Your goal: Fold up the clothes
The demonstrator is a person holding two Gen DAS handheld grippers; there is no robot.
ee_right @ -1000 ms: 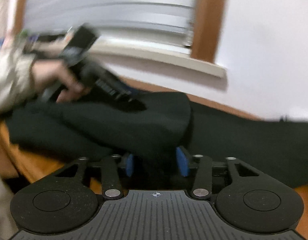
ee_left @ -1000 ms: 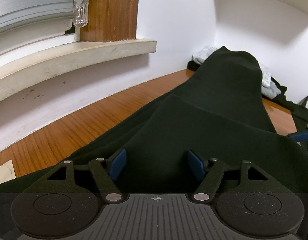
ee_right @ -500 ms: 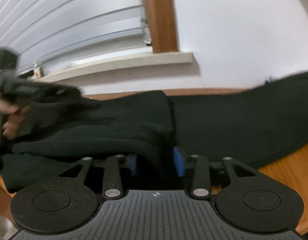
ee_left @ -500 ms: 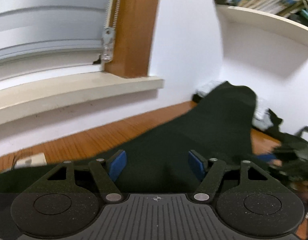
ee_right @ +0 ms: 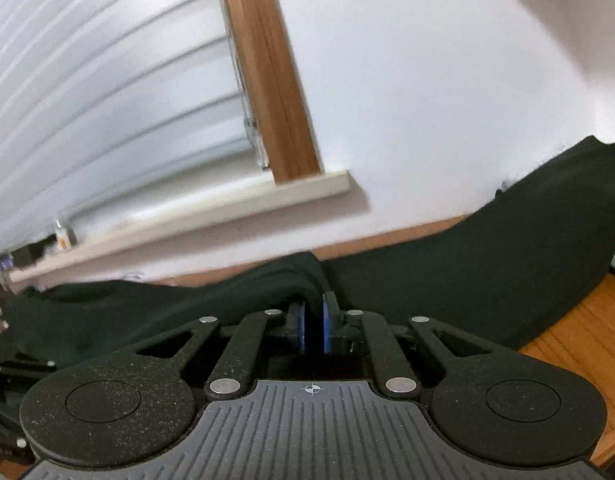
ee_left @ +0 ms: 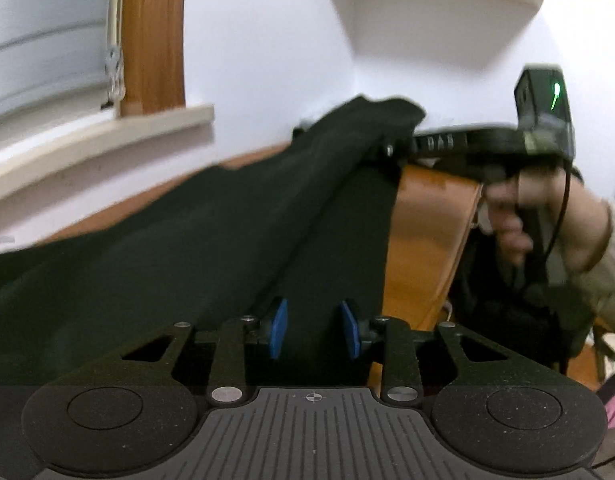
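garment [ee_left: 235,240]: dark matte cloth, creased, draped over wood-grain desk [ee_left: 427,216] | left gripper [ee_left: 314,330]: blue pads partly apart, cloth between | right gripper [ee_right: 314,322]: pinching a fold | lettering blurred, unreadable

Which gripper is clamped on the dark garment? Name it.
The right gripper: its blue pads pinch a fold of the dark garment. The left gripper stands open.

Only one piece of text can be seen. In the left wrist view, the right gripper [ee_left: 391,148] carries pale letters on its black arm, just behind its tip. They are blurred and look like "DAS", but I cannot read them with certainty. A small crosshair mark is printed on the ribbed body of each gripper, close to the camera. Nothing else is readable.
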